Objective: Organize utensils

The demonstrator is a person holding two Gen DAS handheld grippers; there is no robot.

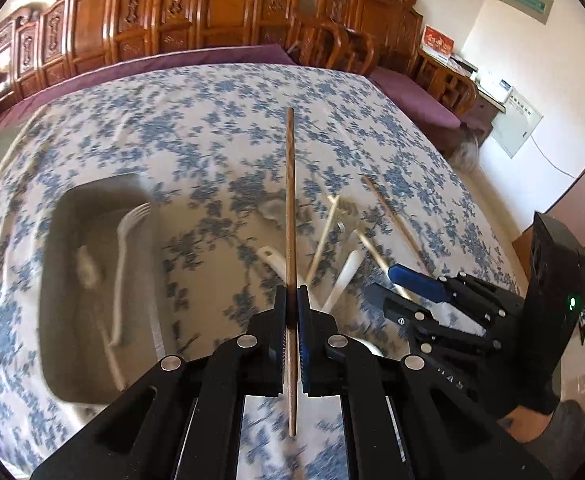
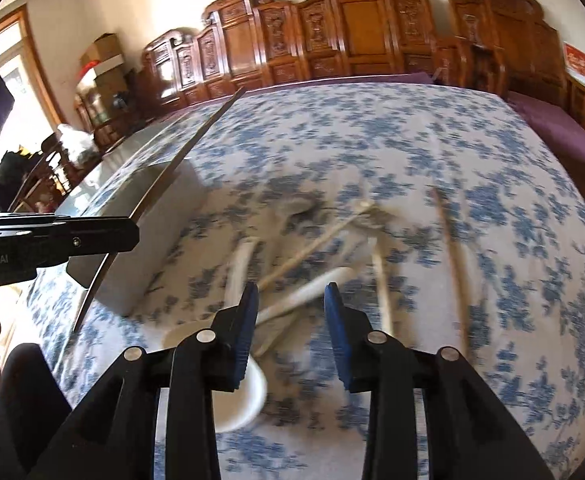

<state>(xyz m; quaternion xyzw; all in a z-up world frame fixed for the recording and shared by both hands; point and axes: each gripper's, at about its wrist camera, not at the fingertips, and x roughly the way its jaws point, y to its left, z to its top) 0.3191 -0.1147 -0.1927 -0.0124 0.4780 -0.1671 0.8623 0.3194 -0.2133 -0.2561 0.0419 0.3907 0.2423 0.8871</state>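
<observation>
My left gripper (image 1: 291, 300) is shut on a brown wooden chopstick (image 1: 290, 200) and holds it above the table, to the right of a grey tray (image 1: 64, 264) that holds a white fork (image 1: 122, 248) and another utensil. In the right wrist view the same chopstick (image 2: 196, 140) slants over the tray (image 2: 160, 240) from the left gripper (image 2: 124, 236). My right gripper (image 2: 290, 300) is open and empty above a loose pile of white spoons (image 2: 304, 292) and pale chopsticks (image 2: 320, 236). It also shows in the left wrist view (image 1: 388, 280).
The table has a blue floral cloth (image 1: 212, 120). A single brown chopstick (image 2: 452, 260) lies right of the pile. A white spoon bowl (image 2: 244, 396) sits under the right gripper. Carved wooden chairs (image 1: 172, 12) and a purple bench (image 1: 412, 92) line the far side.
</observation>
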